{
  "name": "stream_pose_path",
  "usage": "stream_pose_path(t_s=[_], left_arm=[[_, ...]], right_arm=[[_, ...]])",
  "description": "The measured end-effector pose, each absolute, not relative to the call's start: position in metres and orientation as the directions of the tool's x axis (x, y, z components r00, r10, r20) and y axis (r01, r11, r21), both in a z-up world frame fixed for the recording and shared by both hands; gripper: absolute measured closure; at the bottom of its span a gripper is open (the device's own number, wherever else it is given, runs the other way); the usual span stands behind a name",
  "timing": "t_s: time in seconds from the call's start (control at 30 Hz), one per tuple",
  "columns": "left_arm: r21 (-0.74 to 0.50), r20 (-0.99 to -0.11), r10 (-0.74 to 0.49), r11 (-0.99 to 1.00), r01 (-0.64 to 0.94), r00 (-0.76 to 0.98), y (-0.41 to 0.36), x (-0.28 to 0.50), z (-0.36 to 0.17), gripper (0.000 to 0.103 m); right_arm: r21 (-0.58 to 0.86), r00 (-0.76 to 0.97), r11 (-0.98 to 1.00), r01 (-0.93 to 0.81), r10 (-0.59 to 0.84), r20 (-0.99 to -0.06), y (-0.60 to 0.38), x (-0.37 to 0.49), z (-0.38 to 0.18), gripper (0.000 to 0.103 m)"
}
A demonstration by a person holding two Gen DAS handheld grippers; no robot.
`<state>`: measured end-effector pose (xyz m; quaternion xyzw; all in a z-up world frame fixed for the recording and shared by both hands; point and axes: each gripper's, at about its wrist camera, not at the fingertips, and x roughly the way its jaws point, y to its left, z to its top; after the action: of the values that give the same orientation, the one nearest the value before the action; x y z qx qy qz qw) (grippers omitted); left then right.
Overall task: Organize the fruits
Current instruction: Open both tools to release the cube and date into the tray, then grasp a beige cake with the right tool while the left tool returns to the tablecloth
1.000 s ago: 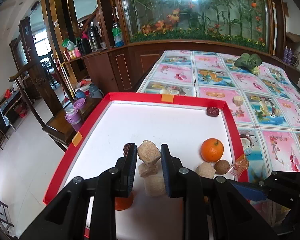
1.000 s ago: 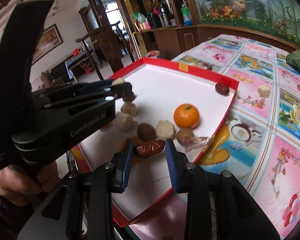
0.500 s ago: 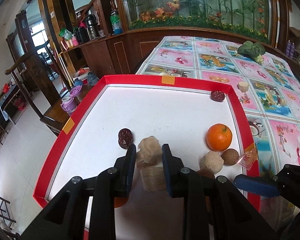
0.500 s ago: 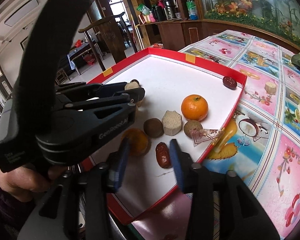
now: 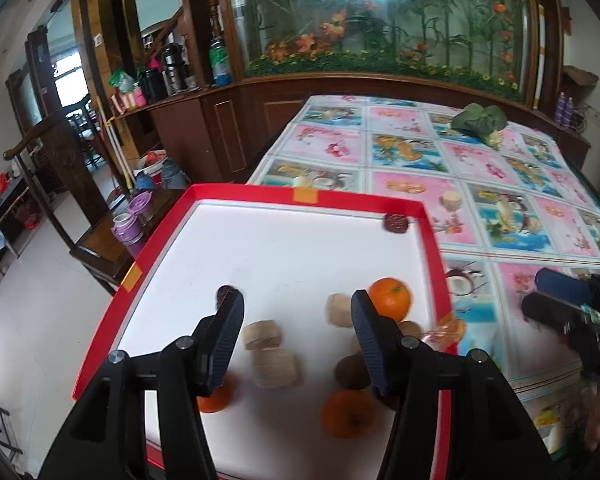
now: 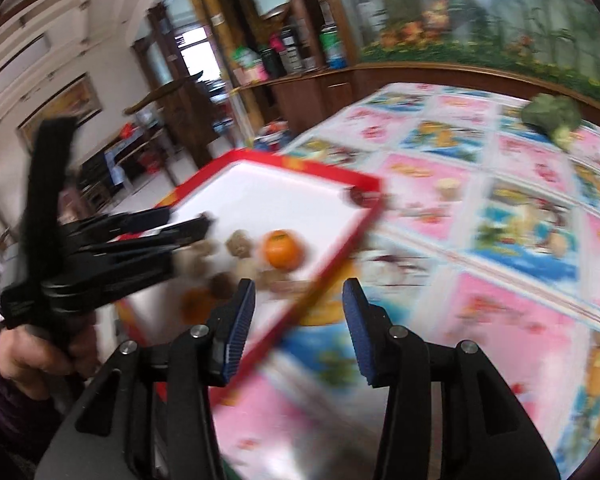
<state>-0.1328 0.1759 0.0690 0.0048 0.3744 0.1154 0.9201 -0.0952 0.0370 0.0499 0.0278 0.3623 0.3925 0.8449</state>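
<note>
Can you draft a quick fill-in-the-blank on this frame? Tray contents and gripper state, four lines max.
1. The fruits lie in a tray whose rim is ____ in colour.
2. In the left wrist view, ____ oranges are visible in the tray.
3. The dark fruit sits alone in the tray's far ____ corner.
4. The left gripper jaws are opening, pads touching ____.

Missing words: red; three; right; nothing
</note>
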Motion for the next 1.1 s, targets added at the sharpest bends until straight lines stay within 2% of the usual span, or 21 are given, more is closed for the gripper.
stream_pose_path(t_s=[0.23, 0.33, 0.43, 0.63, 0.8, 1.1], left_arm=[[0.096, -0.679, 0.155, 0.988, -0.122, 0.718, 0.146, -0.123, 0.082, 0.044], [0.089, -0.688, 0.124, 0.992, -0.087, 0.715, 0.136, -0.115, 0.085, 0.043], [0.077, -0.701, 0.103, 0.995, -0.069, 0.706, 0.131, -0.106, 0.087, 0.043], [0.075, -0.721, 0.095, 0.995, -0.059, 0.686, 0.123, -0.086, 0.086, 0.043], [0.089, -0.739, 0.097, 0.995, -0.046, 0.667, 0.109, -0.059, 0.08, 0.043], [0.069, -0.781, 0.048, 0.998, 0.009, 0.622, 0.078, 0.006, 0.06, 0.043]], right_arm=[[0.309, 0.577, 0.846, -0.435, 0.526, -0.625, -0.041, -0.049, 0.042, 0.055], [0.298, 0.609, 0.904, -0.307, 0.427, -0.669, -0.07, -0.02, 0.034, 0.056], [0.283, 0.602, 0.926, -0.25, 0.378, -0.704, -0.078, 0.002, 0.028, 0.056], [0.241, 0.582, 0.944, -0.225, 0.329, -0.744, -0.069, 0.026, 0.018, 0.057], [0.205, 0.578, 0.957, -0.204, 0.287, -0.764, -0.062, 0.037, 0.008, 0.079], [0.272, 0.563, 0.939, -0.212, 0.345, -0.751, -0.074, 0.038, 0.006, 0.081]])
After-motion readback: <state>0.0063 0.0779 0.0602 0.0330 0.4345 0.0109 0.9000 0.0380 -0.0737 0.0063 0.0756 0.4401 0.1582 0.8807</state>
